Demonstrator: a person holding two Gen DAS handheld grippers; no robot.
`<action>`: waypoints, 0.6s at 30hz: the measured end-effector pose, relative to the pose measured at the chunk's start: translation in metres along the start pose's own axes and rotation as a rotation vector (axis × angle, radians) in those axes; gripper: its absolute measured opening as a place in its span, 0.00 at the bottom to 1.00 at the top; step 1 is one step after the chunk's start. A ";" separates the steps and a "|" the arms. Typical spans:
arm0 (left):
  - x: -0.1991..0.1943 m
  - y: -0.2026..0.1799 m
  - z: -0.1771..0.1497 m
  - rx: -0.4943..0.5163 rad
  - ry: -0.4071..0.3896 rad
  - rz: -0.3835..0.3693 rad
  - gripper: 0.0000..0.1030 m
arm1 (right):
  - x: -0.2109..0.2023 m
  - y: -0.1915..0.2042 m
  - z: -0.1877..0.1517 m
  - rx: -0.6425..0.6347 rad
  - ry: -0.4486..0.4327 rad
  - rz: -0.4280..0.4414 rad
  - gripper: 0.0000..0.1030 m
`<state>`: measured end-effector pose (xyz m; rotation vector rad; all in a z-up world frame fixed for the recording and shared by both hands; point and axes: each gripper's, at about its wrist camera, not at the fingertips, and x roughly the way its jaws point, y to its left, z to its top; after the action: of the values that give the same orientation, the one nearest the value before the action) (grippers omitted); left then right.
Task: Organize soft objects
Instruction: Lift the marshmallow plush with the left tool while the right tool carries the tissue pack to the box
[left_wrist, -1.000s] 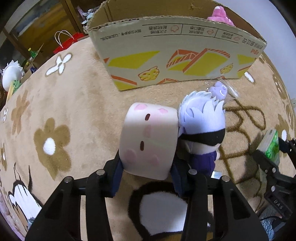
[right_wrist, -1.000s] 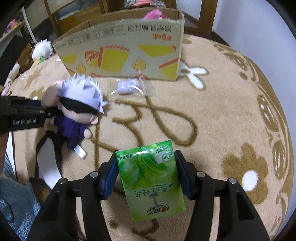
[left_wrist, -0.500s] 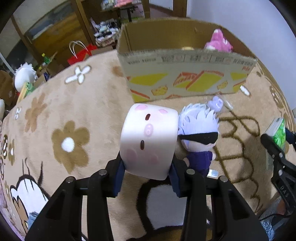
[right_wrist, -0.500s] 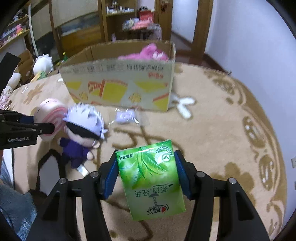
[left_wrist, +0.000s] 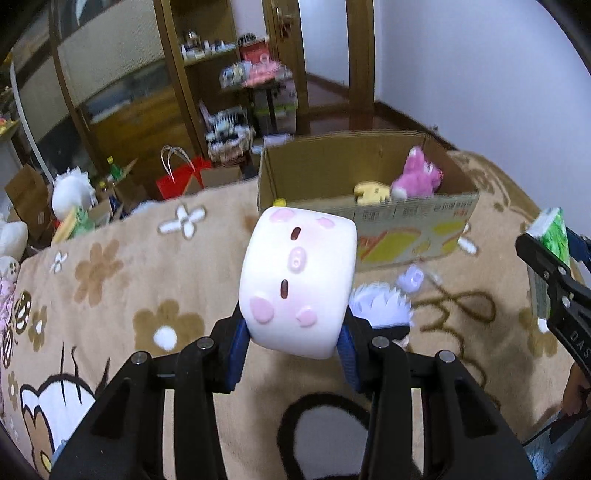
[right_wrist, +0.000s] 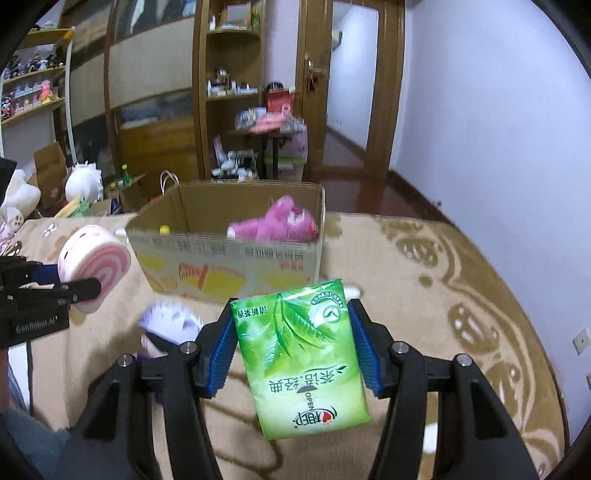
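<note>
Pale pink, the soft roll-cake-shaped plush with a small face (left_wrist: 297, 286) is clamped in the left gripper (left_wrist: 293, 341), lifted above the tan flowered blanket (left_wrist: 122, 280). The right gripper (right_wrist: 297, 350) squeezes a green plastic tissue pack (right_wrist: 301, 354). Both are short of the open cardboard box (right_wrist: 229, 258); carry each well over its rim before loosening either grip.

Smooth matt foam-like roll toy (left_wrist: 297, 284), glossy plastic-wrapped tissue pack (right_wrist: 301, 354), plain corrugated cardboard box (left_wrist: 413, 221), fuzzy pile blanket (left_wrist: 122, 280)
</note>
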<state>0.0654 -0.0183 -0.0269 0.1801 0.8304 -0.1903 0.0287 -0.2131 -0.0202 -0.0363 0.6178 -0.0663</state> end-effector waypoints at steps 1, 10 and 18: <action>-0.003 0.000 0.002 -0.004 -0.022 0.002 0.39 | 0.000 0.001 0.004 -0.005 -0.012 -0.003 0.58; -0.018 0.004 0.018 -0.034 -0.186 0.037 0.39 | 0.000 -0.004 0.035 -0.028 -0.102 -0.029 0.59; -0.015 0.001 0.037 -0.032 -0.282 0.079 0.39 | 0.008 -0.004 0.061 -0.047 -0.162 -0.031 0.59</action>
<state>0.0820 -0.0243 0.0085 0.1520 0.5443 -0.1241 0.0703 -0.2164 0.0246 -0.0956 0.4564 -0.0777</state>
